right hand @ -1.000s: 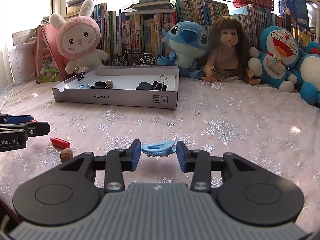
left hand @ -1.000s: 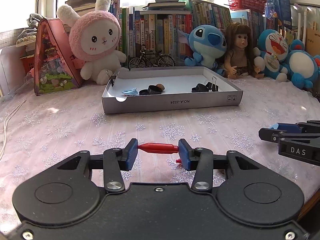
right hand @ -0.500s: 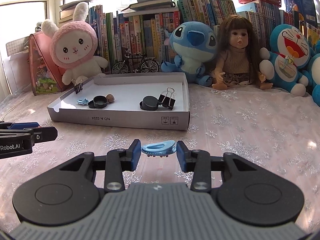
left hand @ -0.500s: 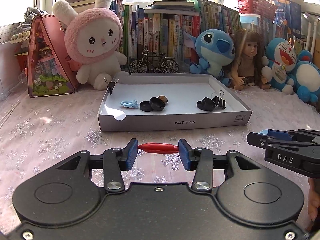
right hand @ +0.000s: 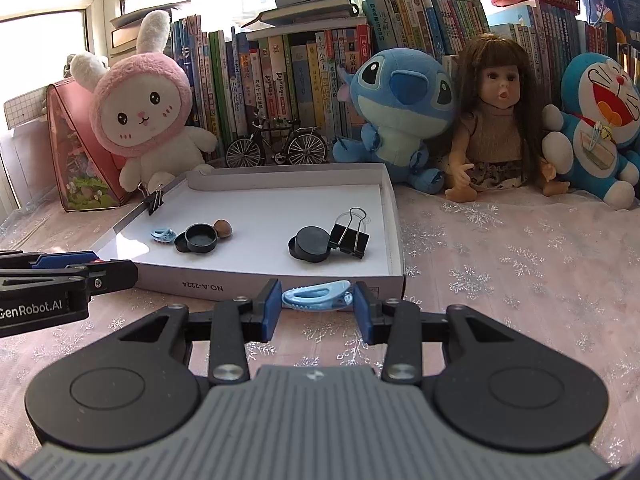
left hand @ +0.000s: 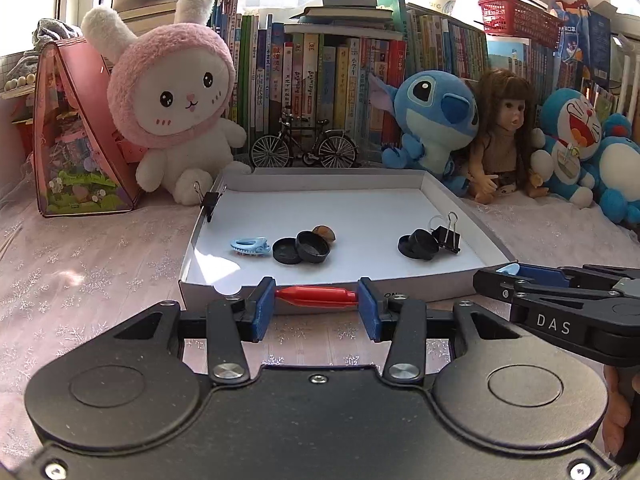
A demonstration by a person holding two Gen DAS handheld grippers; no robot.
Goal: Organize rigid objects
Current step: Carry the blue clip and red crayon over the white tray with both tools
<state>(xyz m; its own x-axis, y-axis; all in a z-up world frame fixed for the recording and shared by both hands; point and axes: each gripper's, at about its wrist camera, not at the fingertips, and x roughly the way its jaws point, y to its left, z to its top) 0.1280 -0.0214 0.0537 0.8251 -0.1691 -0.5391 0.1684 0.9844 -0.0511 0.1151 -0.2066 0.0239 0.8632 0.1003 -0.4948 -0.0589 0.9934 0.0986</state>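
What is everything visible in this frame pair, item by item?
Box: 1, white, mid-table.
Round caps: 4, black, inside box in two pairs.
Hair clip: 1, light blue, in box.
Nut: 1, brown, in box.
Binder clips: 2, black; one in box, one on left wall.
Plush toys: 4, behind box.
Doll: 1, brown-haired.
Bicycle model: 1, black.
Books: many, back row.
Left gripper: holds red piece.
Right gripper: holds blue clip.
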